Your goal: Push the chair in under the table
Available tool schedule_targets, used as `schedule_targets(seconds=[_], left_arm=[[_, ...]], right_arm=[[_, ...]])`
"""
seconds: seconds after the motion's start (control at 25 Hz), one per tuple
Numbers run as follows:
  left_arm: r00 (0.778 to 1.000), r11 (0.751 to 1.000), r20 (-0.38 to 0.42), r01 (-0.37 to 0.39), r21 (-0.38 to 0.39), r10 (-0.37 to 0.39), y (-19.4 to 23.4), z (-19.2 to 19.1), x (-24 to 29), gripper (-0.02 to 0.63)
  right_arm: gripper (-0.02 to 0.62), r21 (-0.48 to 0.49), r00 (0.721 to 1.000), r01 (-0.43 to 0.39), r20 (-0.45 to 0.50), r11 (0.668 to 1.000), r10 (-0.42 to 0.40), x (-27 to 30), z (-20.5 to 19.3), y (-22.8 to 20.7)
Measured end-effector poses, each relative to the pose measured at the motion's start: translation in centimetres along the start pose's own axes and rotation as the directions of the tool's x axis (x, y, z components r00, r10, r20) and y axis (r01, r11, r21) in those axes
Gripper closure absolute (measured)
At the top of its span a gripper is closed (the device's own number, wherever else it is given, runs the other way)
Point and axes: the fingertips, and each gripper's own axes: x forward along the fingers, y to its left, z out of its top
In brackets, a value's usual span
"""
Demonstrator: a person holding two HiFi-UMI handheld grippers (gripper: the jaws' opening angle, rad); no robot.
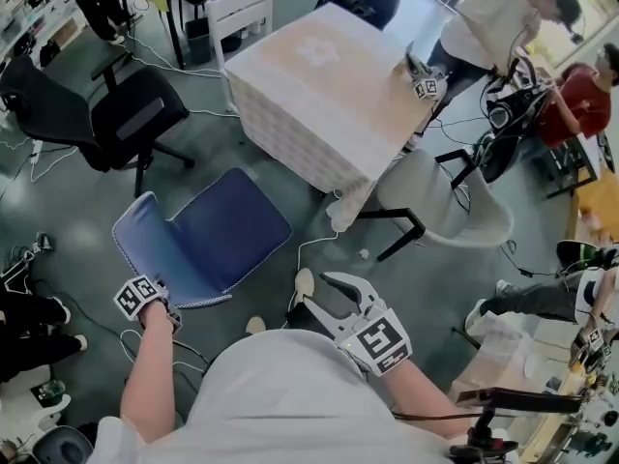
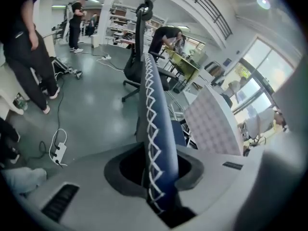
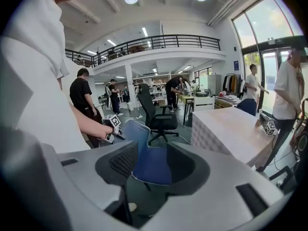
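Sitting out on the floor apart from the table [image 1: 319, 75], blue chair [image 1: 208, 235] is turning its back to the person | legs are hiding under the seat from above | left gripper [image 2: 156, 153] is pinching the backrest's top edge | right gripper [image 3: 153, 165] is hanging open, gripping nothing
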Motion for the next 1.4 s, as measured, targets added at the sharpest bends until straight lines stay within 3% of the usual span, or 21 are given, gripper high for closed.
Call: schedule_targets(seconds=[0.16,0.36,0.56,0.64,0.76,0.8,0.88,1.04,1.12,1.28,1.32,1.4], left_arm=[[0.998,0.997,0.02,-0.06,-0.052,0.061,-1.7,0.4,0.6,0.529],[0.998,0.994,0.033,-0.047,-0.102,0.051,-6.1,-0.9,1.8,0.538],[0.999,0.995,0.025,-0.021,-0.102,0.024,-12.5,-1.3,4.7,0.538],[1.0,0.995,0.023,-0.018,-0.098,0.021,-10.4,0.9,1.8,0.538],[1.0,0.995,0.014,-0.011,-0.103,0.012,0.4,8.3,-9.1,0.538],[1.0,0.994,0.011,-0.007,-0.111,0.008,2.5,9.9,-11.4,0.538],[1.0,0.992,0.007,-0.001,-0.128,0.002,2.8,11.0,-12.4,0.538],[1.0,0.991,0.0,0.011,-0.131,-0.011,-0.7,11.3,-10.8,0.537],[1.0,0.992,-0.001,0.016,-0.125,-0.016,-4.9,10.3,-7.7,0.537],[0.999,0.991,0.001,0.042,-0.124,-0.042,-25.6,2.0,9.6,0.535],[0.999,0.991,0.0,0.047,-0.124,-0.047,-29.0,0.8,12.3,0.535],[0.999,0.991,-0.003,0.054,-0.121,-0.055,-31.5,0.4,14.1,0.534]], right_arm=[[0.408,0.001,0.999,-0.043,-0.007,0.999,0.043,0.7,0.8,-4.4],[0.408,0.0,0.996,-0.09,-0.023,0.996,0.09,1.3,1.1,-8.7],[0.408,0.009,0.994,-0.106,-0.033,0.994,0.106,1.4,0.4,-13.1],[0.408,0.021,0.993,-0.11,-0.032,0.994,0.111,2.1,2.8,-8.9],[0.408,0.061,0.992,-0.119,-0.023,0.991,0.12,4.5,11.0,6.9],[0.408,0.072,0.992,-0.119,-0.024,0.99,0.121,4.9,12.7,10.3],[0.408,0.082,0.993,-0.112,-0.03,0.99,0.115,4.9,13.7,11.9],[0.408,0.107,0.995,-0.089,-0.036,0.99,0.094,4.1,12.9,10.1],[0.408,0.115,0.995,-0.082,-0.039,0.99,0.087,3.3,11.1,6.2],[0.408,0.124,0.997,-0.063,-0.043,0.99,0.069,-0.9,-0.4,-17.2],[0.408,0.127,0.997,-0.062,-0.042,0.99,0.068,-1.6,-2.2,-20.8],[0.408,0.137,0.997,-0.062,-0.042,0.989,0.069,-1.9,-3.3,-22.6]])
